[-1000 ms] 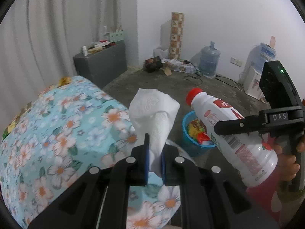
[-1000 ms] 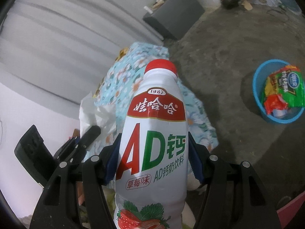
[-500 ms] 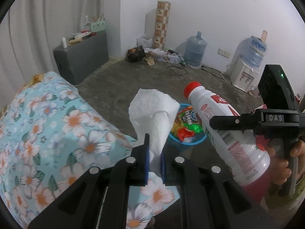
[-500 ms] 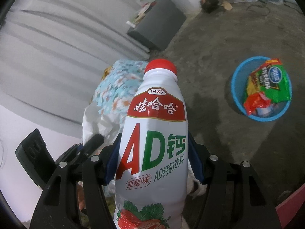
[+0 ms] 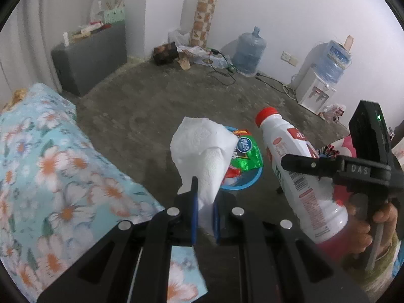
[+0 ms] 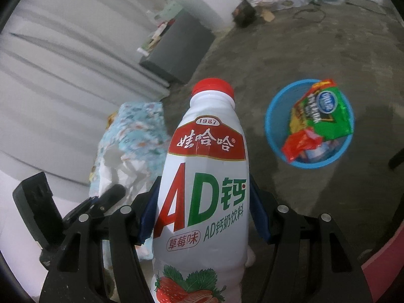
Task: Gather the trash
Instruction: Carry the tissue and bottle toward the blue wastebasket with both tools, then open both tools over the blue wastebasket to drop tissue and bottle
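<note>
Two tongs are showing, each carrying one item. The left tongs (image 5: 204,209) are pinching nearly closed on one crumpled white tissue (image 5: 202,149), which is sticking up and fanning out above the blue pads (image 5: 193,207). The right tongs (image 6: 202,214) are clamping wide around the body of one white drink bottle (image 6: 204,189) with a red cap, a red and green label and strawberry art at its base; blue pads are pressing on both sides of it. In the left wrist view the same bottle (image 5: 298,174) is tilting with its cap up and to the left, held off to the right by the right tongs (image 5: 300,162), with the person's hand (image 5: 363,227) wrapping the handle.

One blue basket (image 6: 271,126) is sitting on the concrete floor (image 6: 315,58), well below both held items. Inside it at least two wrappers are visible: one green snack bag (image 6: 325,116) and one red wrapper (image 6: 300,144); other bits beneath are too unclear to count. In the left wrist view the basket (image 5: 242,188) is partly hidden behind the tissue.

One worktop with a floral blue cloth (image 5: 50,166) is lying at the left. One grey cabinet (image 5: 91,58) is standing by the curtain with small clutter on top. Two big water jugs are showing: one (image 5: 248,53) on the floor by the wall, one (image 5: 334,59) on top of a white dispenser (image 5: 314,93). One patterned roll (image 5: 204,14) is standing upright in the corner.
</note>
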Action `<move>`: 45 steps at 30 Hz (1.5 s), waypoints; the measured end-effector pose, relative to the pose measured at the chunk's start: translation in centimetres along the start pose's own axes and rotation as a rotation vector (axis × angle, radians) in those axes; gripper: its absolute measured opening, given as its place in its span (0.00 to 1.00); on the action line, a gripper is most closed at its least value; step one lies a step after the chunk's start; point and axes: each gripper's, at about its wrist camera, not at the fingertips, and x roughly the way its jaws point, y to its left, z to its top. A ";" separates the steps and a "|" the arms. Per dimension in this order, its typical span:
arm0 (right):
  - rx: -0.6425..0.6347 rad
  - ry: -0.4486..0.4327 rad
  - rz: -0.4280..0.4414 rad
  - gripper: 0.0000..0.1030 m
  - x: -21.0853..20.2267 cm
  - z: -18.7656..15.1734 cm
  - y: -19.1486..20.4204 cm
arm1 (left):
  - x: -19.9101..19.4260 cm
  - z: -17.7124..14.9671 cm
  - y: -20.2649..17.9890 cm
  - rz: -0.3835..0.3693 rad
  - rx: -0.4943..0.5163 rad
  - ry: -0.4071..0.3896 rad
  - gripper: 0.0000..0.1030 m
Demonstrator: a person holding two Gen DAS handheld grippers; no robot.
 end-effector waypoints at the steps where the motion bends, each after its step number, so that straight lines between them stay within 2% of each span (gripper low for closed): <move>1: 0.008 -0.005 -0.012 0.58 0.0 0.2 -0.4 | 0.5 0.2 -0.2 -0.008 -0.004 0.008 0.09; 12: 0.087 -0.048 -0.117 0.58 -0.3 2.5 -4.2 | 7.5 4.0 -1.3 -0.089 -0.030 0.116 0.09; 16: 0.090 -0.098 -0.138 0.58 0.8 5.6 -5.0 | 10.8 6.5 -3.0 -0.102 -0.021 0.124 0.09; 17: 0.087 -0.109 -0.144 0.59 1.1 6.1 -5.4 | 11.9 7.4 -3.4 -0.104 -0.020 0.119 0.16; 18: 0.083 -0.125 -0.161 0.61 1.9 7.2 -6.1 | 12.8 7.9 -3.6 -0.102 -0.020 0.120 0.39; 19: 0.088 -0.130 -0.174 0.70 2.9 8.0 -7.1 | 14.4 8.7 -3.9 -0.090 -0.027 0.131 0.54; 20: 0.097 -0.126 -0.211 0.73 4.0 8.5 -8.1 | 15.6 9.1 -3.9 -0.069 -0.041 0.129 0.70; 22: 0.115 -0.102 -0.310 0.74 5.4 8.6 -10.0 | 17.2 9.6 -3.8 -0.014 -0.053 0.137 0.71; 24: 0.157 -0.085 -0.320 0.74 5.9 7.3 -11.7 | 17.7 9.4 -3.5 -0.014 -0.079 0.163 0.71; 28: 0.174 -0.079 -0.328 0.74 5.7 5.6 -12.8 | 16.1 8.5 -2.8 -0.057 -0.105 0.154 0.71; 33: 0.124 -0.115 -0.293 0.74 4.6 6.2 -10.5 | 13.6 7.9 -1.7 -0.073 -0.133 0.126 0.71; 37: 0.102 -0.096 -0.287 0.74 5.2 6.1 -10.0 | 10.6 7.6 -0.9 -0.083 -0.142 0.090 0.71; 41: 0.084 -0.080 -0.278 0.74 5.8 6.0 -9.4 | 6.5 7.2 0.0 -0.089 -0.131 0.039 0.71; 45: 0.005 -0.083 -0.259 0.74 6.1 5.7 -7.4 | 1.1 5.8 1.5 -0.070 -0.101 -0.039 0.71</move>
